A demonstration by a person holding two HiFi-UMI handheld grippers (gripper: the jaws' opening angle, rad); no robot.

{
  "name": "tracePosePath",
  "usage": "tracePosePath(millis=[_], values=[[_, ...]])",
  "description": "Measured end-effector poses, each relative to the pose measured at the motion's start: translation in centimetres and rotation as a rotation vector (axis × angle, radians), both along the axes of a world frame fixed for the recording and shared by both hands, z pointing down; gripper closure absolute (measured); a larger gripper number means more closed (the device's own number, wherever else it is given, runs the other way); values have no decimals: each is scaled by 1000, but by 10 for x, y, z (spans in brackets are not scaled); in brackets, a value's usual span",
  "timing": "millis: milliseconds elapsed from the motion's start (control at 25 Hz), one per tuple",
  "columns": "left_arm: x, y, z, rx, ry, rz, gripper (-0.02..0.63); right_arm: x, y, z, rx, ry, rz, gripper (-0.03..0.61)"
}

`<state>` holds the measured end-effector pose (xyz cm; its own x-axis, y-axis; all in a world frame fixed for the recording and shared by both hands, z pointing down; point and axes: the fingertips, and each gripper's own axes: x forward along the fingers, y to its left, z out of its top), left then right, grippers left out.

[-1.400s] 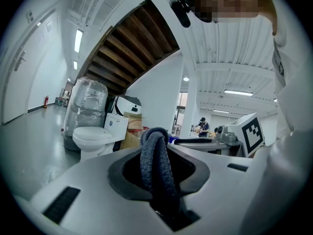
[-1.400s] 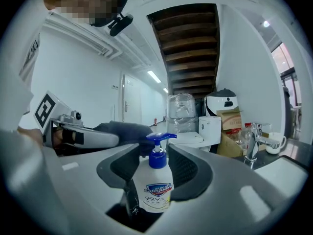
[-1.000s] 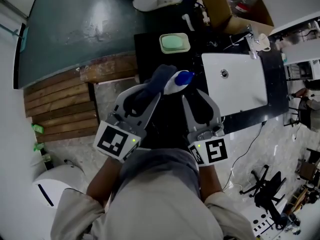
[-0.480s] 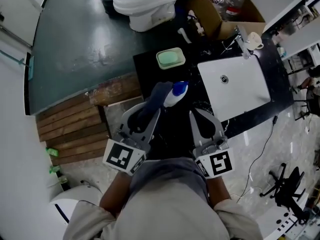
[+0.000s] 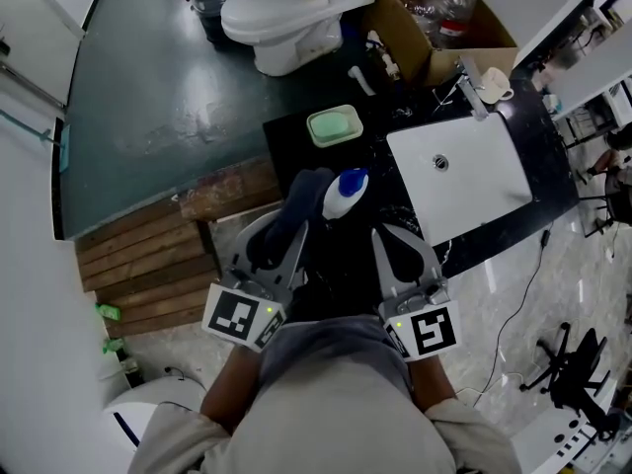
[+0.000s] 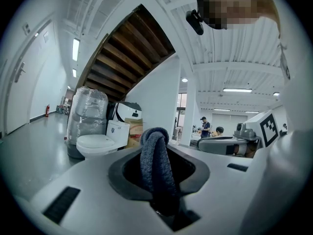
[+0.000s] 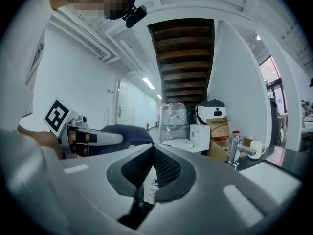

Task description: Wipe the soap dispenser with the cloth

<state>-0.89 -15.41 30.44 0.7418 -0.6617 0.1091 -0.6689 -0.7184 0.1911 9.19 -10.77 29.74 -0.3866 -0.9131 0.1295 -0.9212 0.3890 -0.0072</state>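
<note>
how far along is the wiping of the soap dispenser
Done: the left tongs grip the cloth, which sits right beside the dispenser. In hand: the right tongs have just closed; a bit of white dispenser shows between them, though a firm hold is unclear. Left: the wiping itself; nothing shows it started.

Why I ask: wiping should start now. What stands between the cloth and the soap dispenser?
Nothing visible. The cloth, held in the left claw, sits right beside the soap dispenser in the right claw, with no object between them.
</note>
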Motion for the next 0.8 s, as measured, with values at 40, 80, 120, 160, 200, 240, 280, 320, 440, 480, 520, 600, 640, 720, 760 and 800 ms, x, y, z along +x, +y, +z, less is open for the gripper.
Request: tracePosePath(millis=[40,80,120,160,200,240,280,320,440,480,520,600,640,720,760,800], values=[[-1,0,0,0,1,-1,528,-1,0,0,-1,1,-1,580],[-1,0,0,-1,2,-2,528,-1,1,0,-1,2,-2,580],[-2,0,0,-1,2,-3,528,-2,1,1,-3,2,-2,580],[-3,0,0,-2,2,-4,528,-3,1,1,-6,2,-3,580],[-3,-1,0,-4,2,-5,528,-3,0,2,-7,5,-5,580],[-4,-1,1,-5,1,-7,528,-4,0,2,-7,7,-7,580],[-5,-2,1,-7,-1,-8,528,-4,-1,1,-7,8,-9,580],[-5,-2,1,-8,-3,-8,528,-5,-2,1,-6,8,-10,580],[-5,-4,5,-13,-6,-5,528,-6,-3,1,-3,9,-10,580],[-5,-4,6,-15,-5,-5,528,-6,-4,1,-3,11,-10,580],[-5,-4,6,-17,-5,-4,528,-6,-4,1,-4,13,-9,580],[-5,-5,7,-19,-5,-3,528,-5,-5,0,-3,17,-6,580],[-5,-5,7,-20,-5,-3,528,-5,-6,0,-2,18,-4,580],[-6,-6,8,-21,-5,-4,528,-6,-7,1,-2,19,-4,580],[-6,-7,8,-21,-5,-5,528,-6,-7,1,-3,20,-5,580],[-7,-8,8,-22,-5,-6,528,-7,-8,1,-4,21,-7,580]])
